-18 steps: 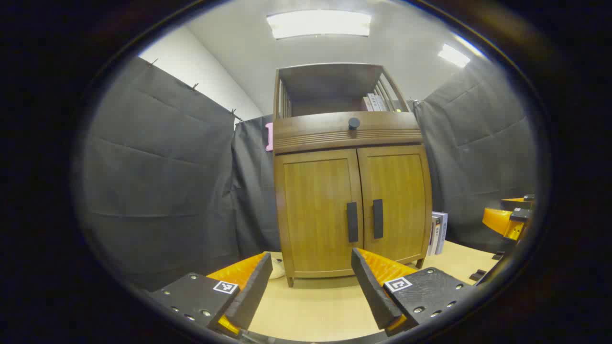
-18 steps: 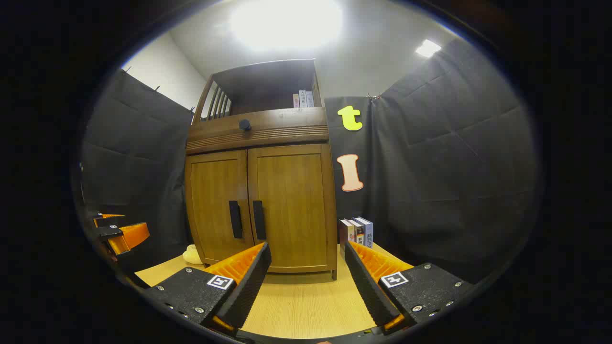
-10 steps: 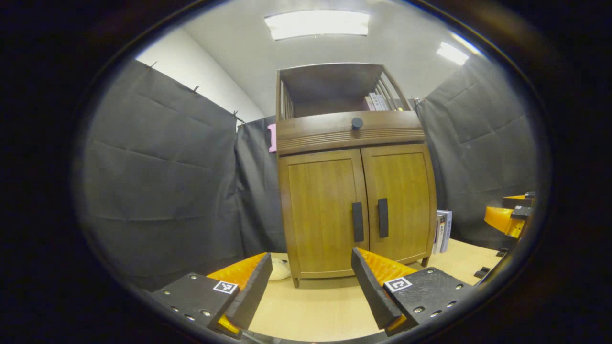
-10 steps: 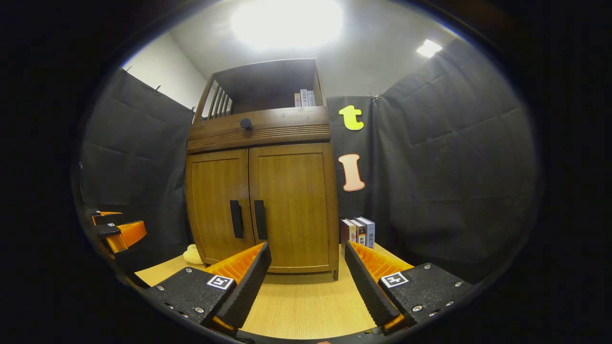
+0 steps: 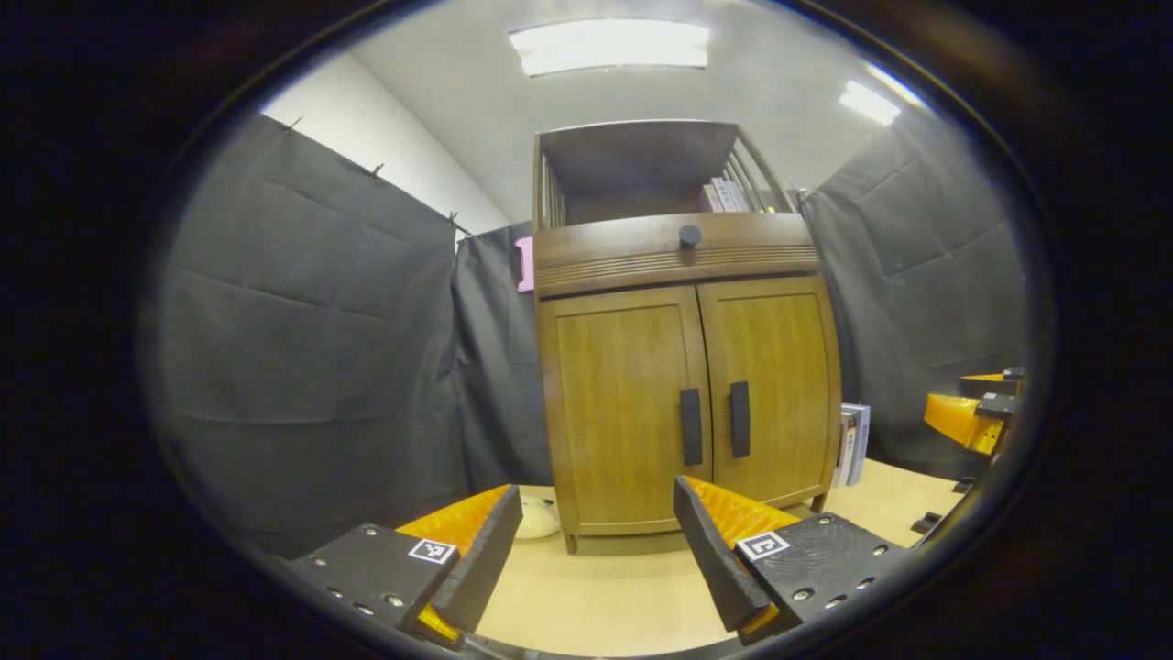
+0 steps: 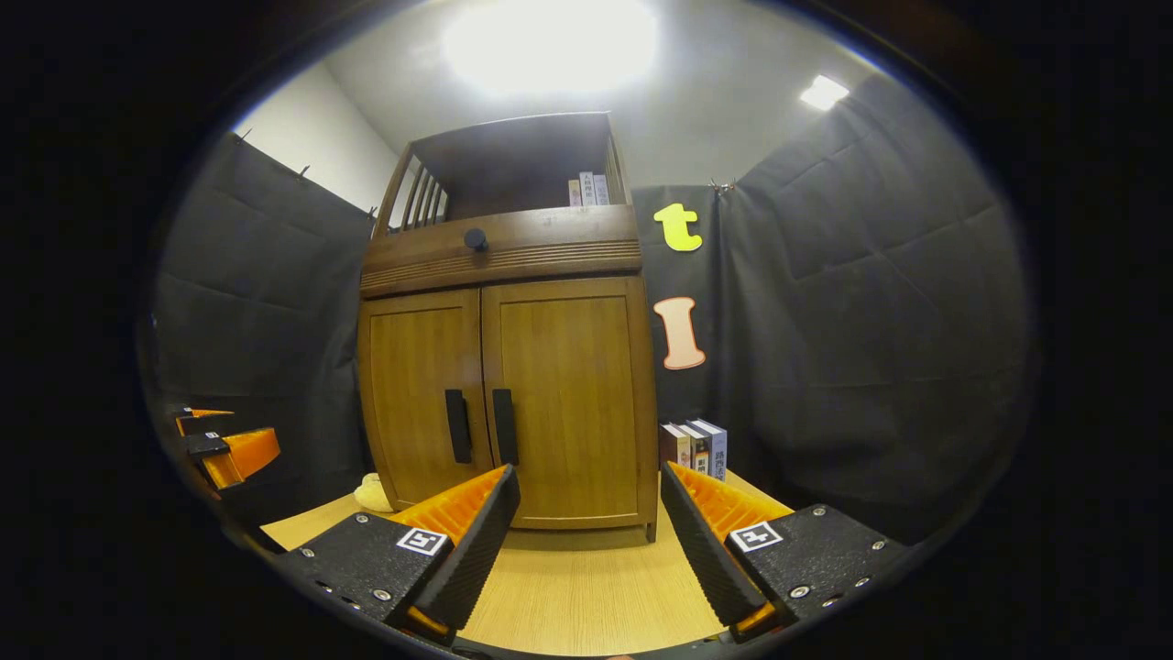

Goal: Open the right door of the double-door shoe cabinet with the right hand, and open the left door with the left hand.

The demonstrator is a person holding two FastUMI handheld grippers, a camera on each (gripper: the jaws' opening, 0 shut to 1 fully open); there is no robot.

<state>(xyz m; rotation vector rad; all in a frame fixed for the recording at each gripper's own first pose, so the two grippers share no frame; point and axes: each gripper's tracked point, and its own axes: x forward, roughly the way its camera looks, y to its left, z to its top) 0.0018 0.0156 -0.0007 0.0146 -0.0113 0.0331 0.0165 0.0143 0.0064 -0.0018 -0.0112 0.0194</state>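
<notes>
Cabinet (image 5: 687, 367) drifted slightly rightward in left gripper view; I keep left gripper (image 5: 591, 550) and right gripper (image 6: 586, 541) spread, empty, short of handles (image 6: 481, 426), lining up approach; doors shut.

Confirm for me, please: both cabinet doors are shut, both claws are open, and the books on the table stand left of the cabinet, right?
Not quite: the books stand right of the cabinet, as the right gripper view shows. Both doors are shut, and the left claw and right claw are open.
</notes>
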